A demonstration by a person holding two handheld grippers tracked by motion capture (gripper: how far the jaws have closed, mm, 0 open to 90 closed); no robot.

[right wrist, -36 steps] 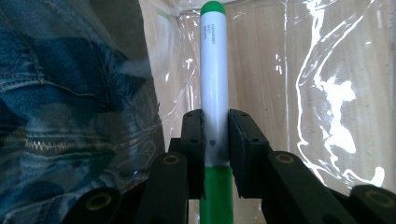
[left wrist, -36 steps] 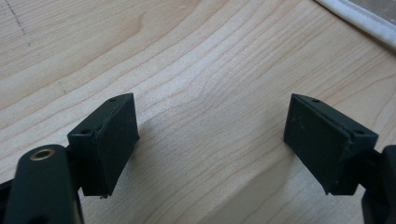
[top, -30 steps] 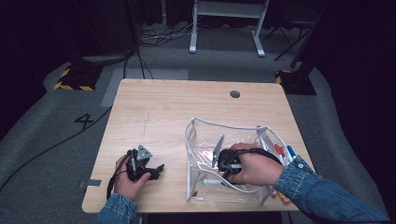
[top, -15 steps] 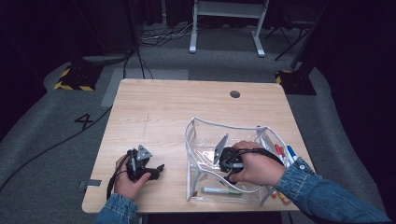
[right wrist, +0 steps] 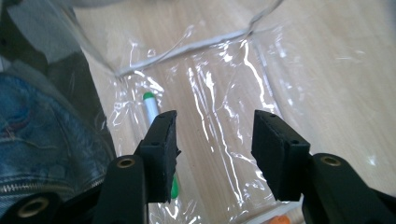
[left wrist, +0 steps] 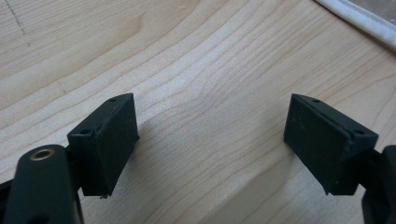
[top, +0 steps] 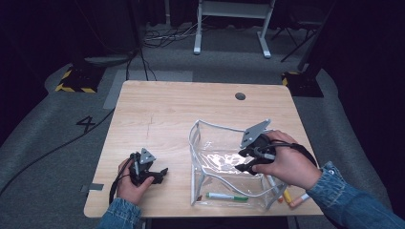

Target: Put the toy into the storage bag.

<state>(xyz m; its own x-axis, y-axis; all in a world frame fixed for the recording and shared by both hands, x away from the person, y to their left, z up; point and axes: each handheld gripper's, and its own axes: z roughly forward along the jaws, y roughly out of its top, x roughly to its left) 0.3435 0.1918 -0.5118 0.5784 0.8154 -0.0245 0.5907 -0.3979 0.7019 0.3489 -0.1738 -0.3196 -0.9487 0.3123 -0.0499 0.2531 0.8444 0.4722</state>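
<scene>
High view: a green-capped marker [top: 226,196] lies inside the clear plastic pouch [top: 210,162], at its near edge, on the wooden table [top: 172,114]. Above the pouch the right gripper [top: 244,160] has just been opening its jaws, nothing between them. More markers [top: 292,198] lie beside the pouch's right end. At the near left, the left gripper [top: 160,174] rests with jaws apart, empty.

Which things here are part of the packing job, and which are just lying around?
Part of the job:
- clear pouch
- green marker inside it
- markers beside the pouch
- right tool, open and empty over the pouch

Lying about:
- left tool, open, resting on the table
- floor cables
</scene>
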